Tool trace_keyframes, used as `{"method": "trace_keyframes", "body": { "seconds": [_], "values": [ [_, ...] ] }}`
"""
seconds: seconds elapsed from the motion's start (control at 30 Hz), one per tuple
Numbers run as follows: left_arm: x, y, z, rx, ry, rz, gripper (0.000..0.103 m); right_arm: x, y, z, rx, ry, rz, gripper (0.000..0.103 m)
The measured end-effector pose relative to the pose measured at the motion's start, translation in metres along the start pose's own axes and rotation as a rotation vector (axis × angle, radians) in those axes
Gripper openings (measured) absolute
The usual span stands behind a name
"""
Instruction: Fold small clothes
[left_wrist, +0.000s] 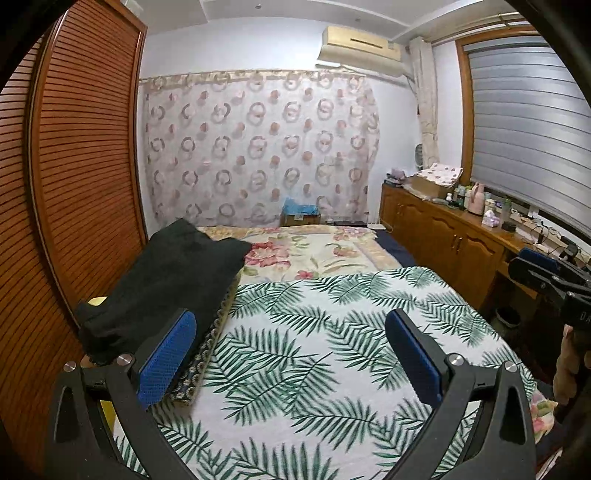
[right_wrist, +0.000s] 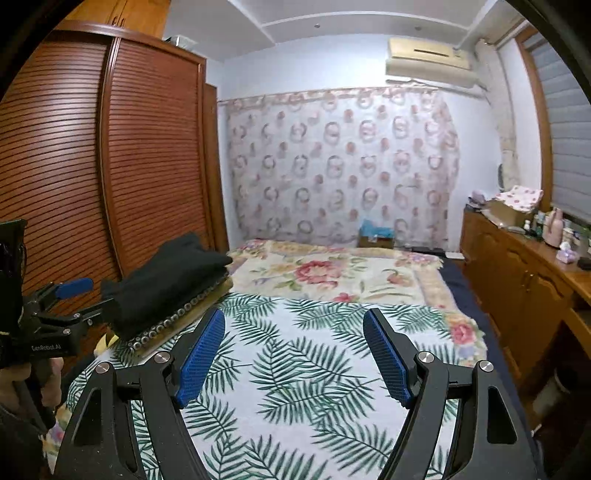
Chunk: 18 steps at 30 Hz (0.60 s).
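Above leaf-print sheet: both tongs agape, empty.

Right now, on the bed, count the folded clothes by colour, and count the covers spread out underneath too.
Black folded garment: 1
Patterned folded garment, under the black one: 1
Palm-leaf sheet: 1
Floral blanket: 1
Total: 4
Whether more pieces hide inside the stack cannot be told.
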<state>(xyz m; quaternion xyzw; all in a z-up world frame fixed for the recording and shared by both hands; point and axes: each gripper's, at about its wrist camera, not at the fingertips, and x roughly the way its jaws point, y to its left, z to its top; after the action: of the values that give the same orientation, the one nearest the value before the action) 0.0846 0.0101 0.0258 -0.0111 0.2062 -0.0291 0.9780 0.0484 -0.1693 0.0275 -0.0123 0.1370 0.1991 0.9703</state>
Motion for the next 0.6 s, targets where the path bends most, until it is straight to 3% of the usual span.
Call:
{"method": "trace_keyframes", "body": {
  "seconds": [0.6],
  "values": [
    [-0.011,-0.013,0.006,-0.004,-0.018,-0.002,0.102,0.007,0.007,-0.004,0.039,-0.018,-0.033,0.079]
  ]
}}
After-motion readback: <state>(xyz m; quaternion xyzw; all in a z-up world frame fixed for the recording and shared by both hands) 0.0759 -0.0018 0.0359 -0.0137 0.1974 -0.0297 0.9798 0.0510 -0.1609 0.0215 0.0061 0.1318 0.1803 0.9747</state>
